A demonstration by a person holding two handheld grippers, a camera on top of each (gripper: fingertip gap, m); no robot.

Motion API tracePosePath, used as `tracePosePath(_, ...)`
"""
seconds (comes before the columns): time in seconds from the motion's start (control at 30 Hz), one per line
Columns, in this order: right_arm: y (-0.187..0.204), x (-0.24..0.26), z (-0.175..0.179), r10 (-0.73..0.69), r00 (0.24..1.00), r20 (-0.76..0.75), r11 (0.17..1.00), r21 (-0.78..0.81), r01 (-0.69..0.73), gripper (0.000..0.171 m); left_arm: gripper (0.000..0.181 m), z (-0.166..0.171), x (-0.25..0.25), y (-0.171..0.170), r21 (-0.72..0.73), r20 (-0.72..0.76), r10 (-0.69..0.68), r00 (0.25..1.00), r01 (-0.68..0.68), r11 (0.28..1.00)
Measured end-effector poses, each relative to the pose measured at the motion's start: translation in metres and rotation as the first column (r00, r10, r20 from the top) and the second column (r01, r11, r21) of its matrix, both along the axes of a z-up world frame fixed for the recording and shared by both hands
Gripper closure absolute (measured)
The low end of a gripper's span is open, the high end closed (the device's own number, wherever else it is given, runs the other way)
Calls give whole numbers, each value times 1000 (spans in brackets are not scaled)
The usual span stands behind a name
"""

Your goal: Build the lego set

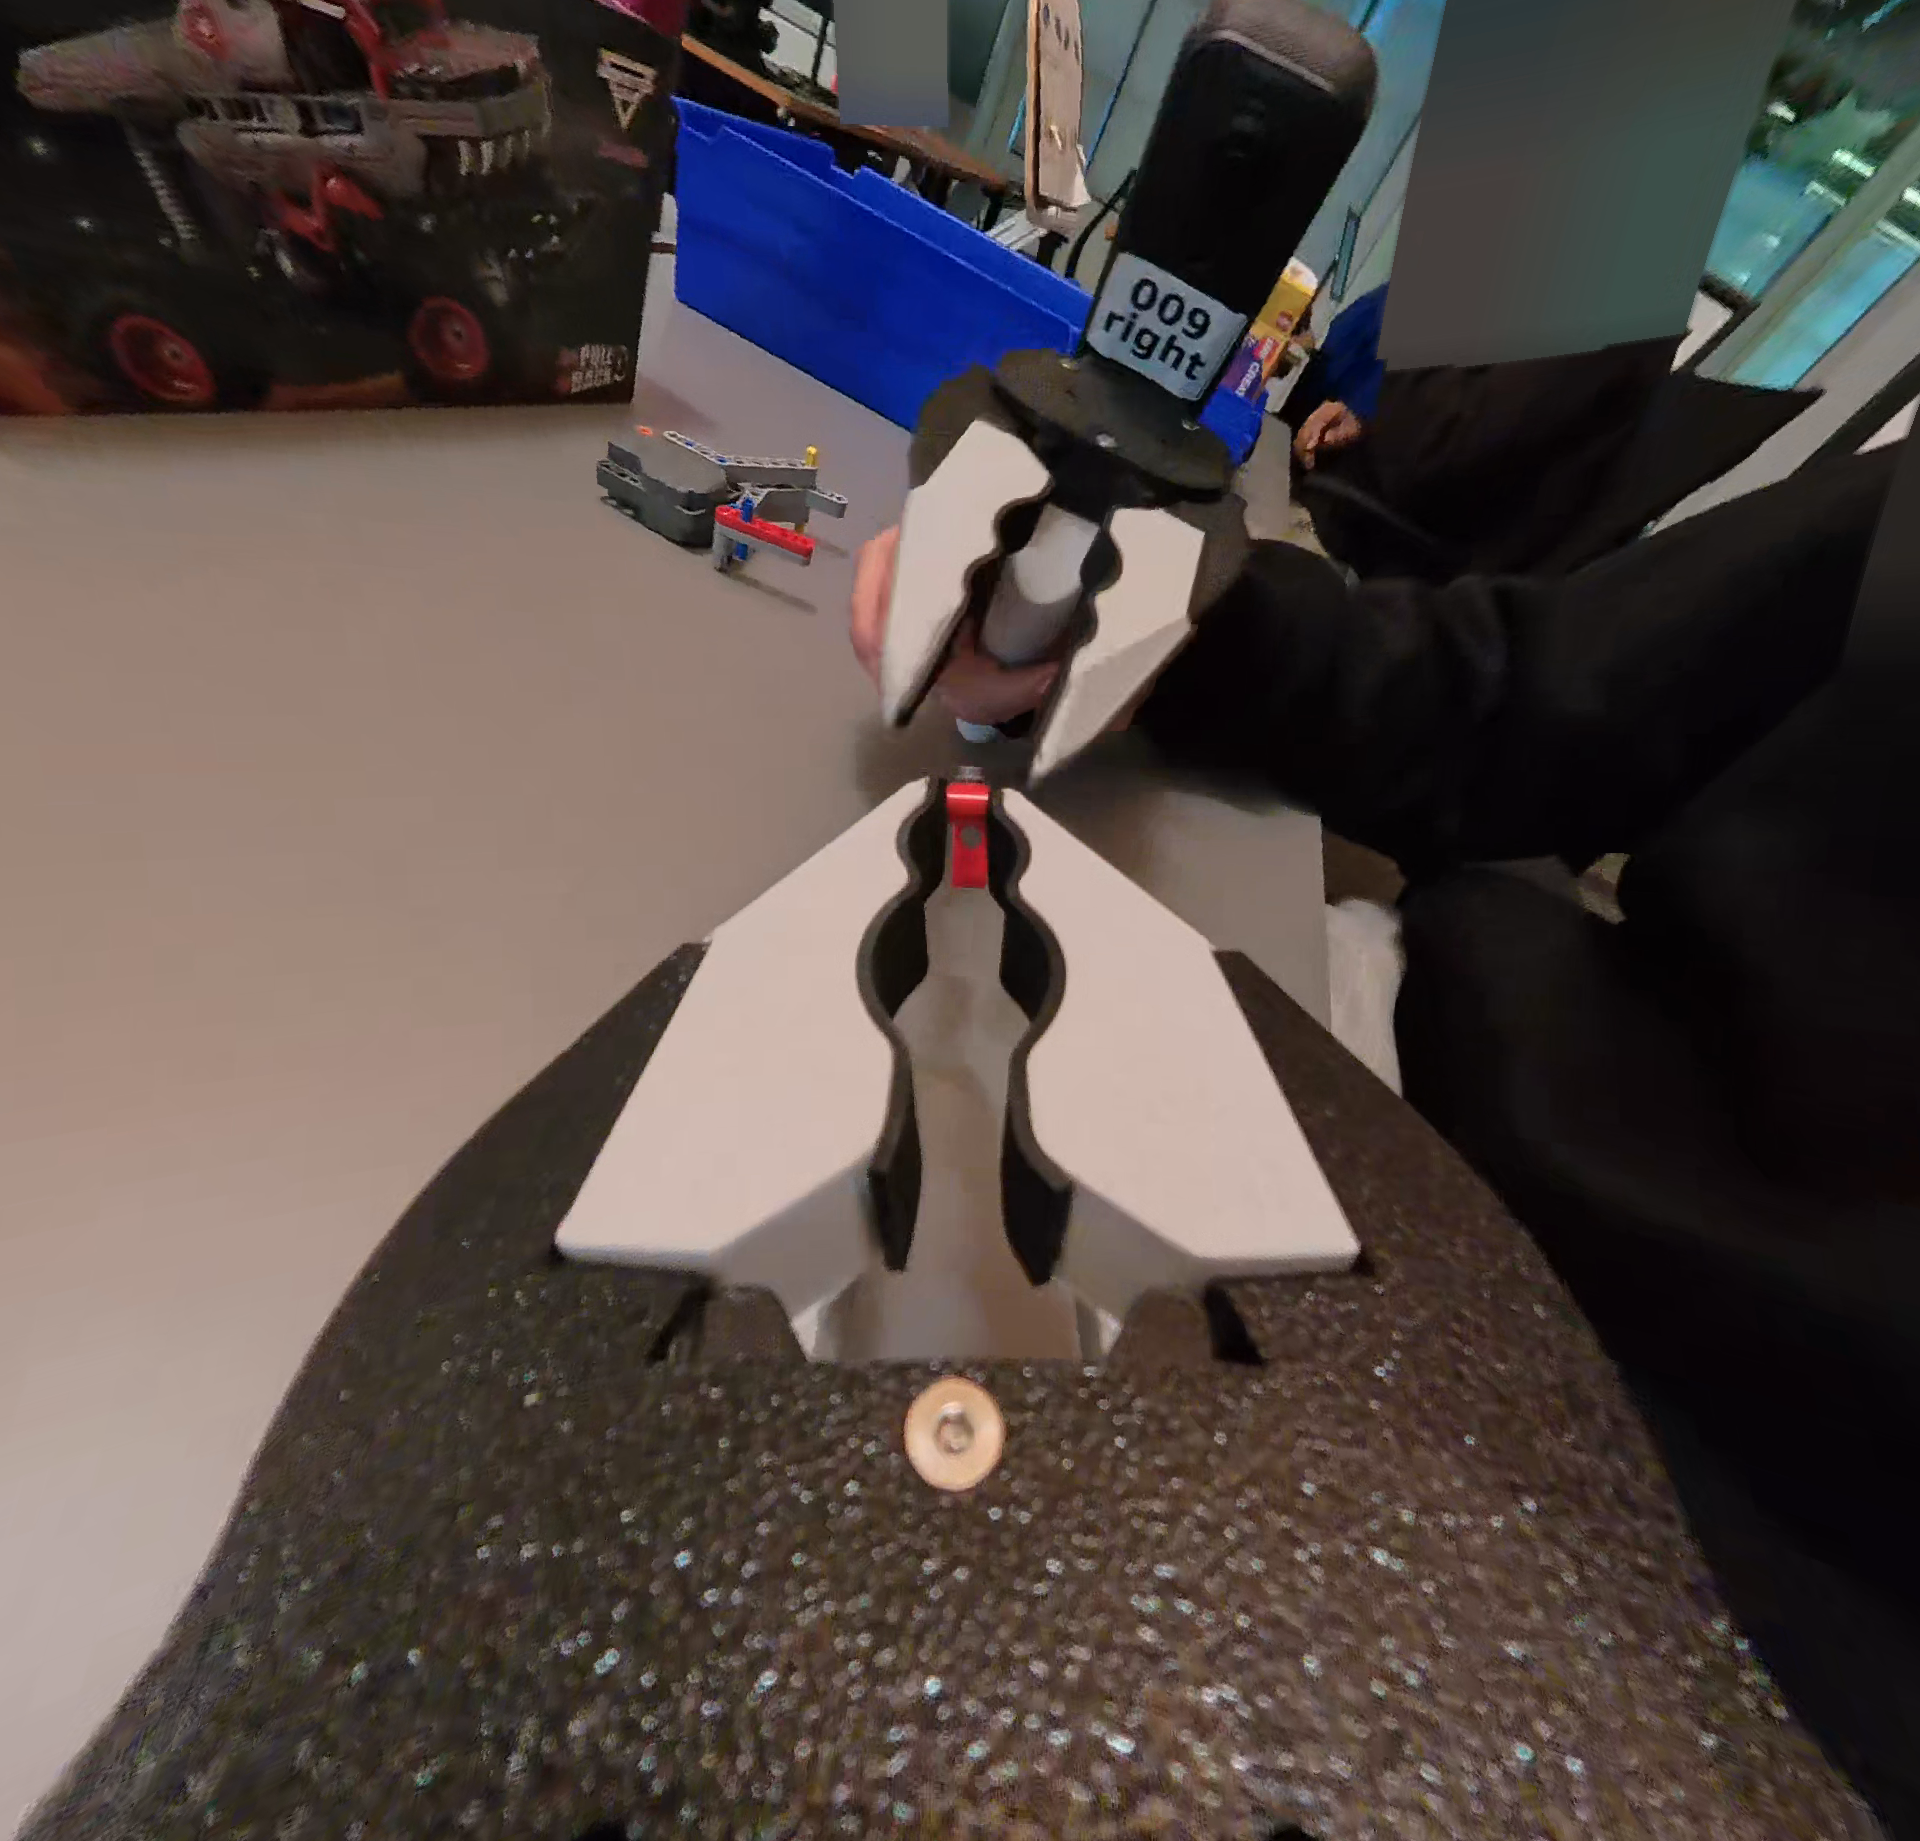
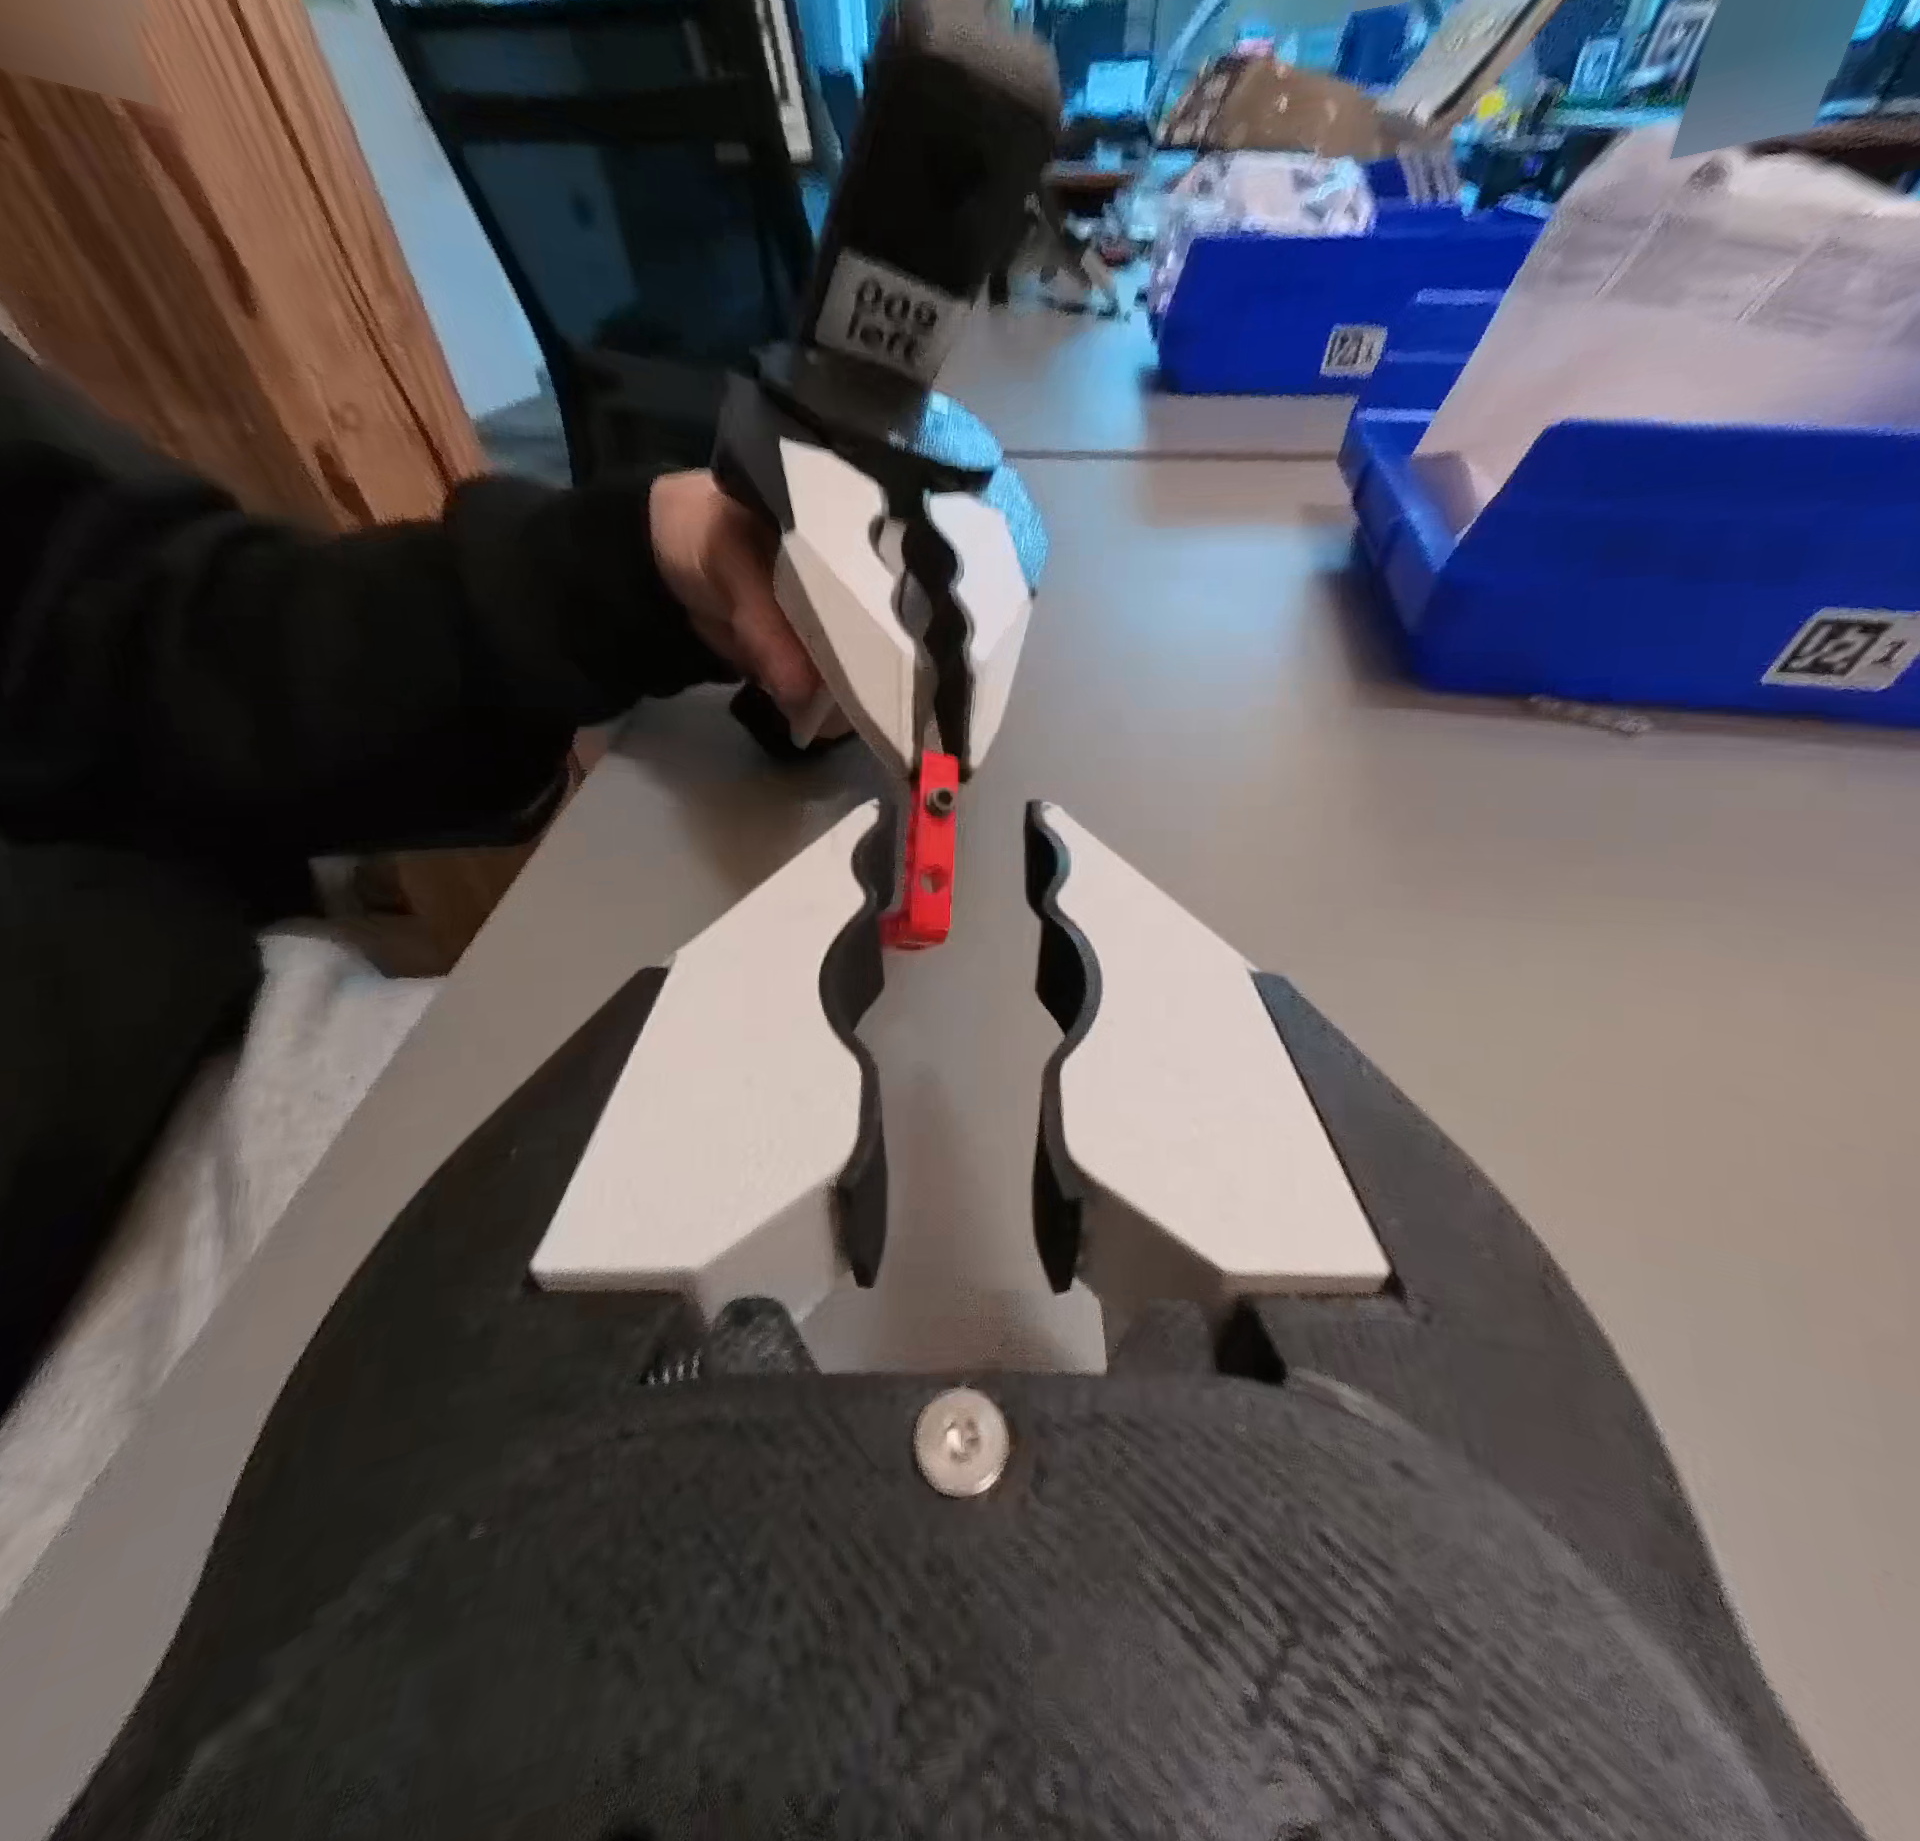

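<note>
Red beam (image 2: 923, 872) pinched at its top end between tips of left gripper (image 1: 966, 804), hanging down over grey table (image 2: 1351, 908). Left jaws pressed nearly together on the beam. Small dark pin visible in beam's upper hole, open hole below it. Right gripper (image 2: 956, 825) spread wide, holding nothing; its left finger (image 2: 774, 1012) just beside or touching the beam, cannot tell which; right finger clear of it. Beam sits between right gripper's tips, toward the left one.

Counts: two grippers, one red beam, one part-built model (image 1: 717, 492), one printed set box (image 1: 312, 170), at least three blue bins (image 2: 1621, 565).

Model on table beyond the beam, well apart from it, left of right gripper in the left wrist view; grey with red and blue pieces. Box behind the model, standing upright. Bins past the beam, far side of table.

Hands: black sleeves on both arms. Left hand (image 2: 727, 586) wrapped round its handle, gripper tilted tip-down toward the beam. Right hand (image 1: 935, 648) gripping its handle, tips angled down at the beam, facing left gripper head-on.
</note>
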State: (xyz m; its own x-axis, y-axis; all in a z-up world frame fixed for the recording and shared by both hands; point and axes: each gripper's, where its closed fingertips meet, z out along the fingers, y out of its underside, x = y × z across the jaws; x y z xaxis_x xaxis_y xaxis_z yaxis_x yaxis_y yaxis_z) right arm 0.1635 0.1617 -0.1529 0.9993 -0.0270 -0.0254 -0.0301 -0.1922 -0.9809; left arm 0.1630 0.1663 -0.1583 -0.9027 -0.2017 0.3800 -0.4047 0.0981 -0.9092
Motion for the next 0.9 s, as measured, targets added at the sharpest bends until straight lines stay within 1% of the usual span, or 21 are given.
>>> tracePosePath(0.07,3,-8,-5,44,999,1,999,-26,-44,152,176,1,-1,-2,1,12,-2,1000,2,1000)
tracePosePath(0.1,4,-9,-4,44,999,-2,999,-21,-44,152,176,2,-2,-3,-4,17,-15,1000,15,1000)
tracePosePath(0.2,4,-10,0,54,998,-16,999,8,-54,164,176,3,-6,-4,-3,53,-37,998,37,999)
tracePosePath(0.27,3,-10,3,60,997,-39,998,31,-59,166,176,3,-6,-4,12,72,-34,997,33,999)
tracePosePath(0.63,2,-10,3,71,996,-49,997,37,-69,167,176,5,-7,-5,32,145,-30,989,26,999)
tracePosePath(0.9,2,-10,2,74,995,-67,997,27,-72,166,177,5,-7,-6,88,274,-29,961,5,996)
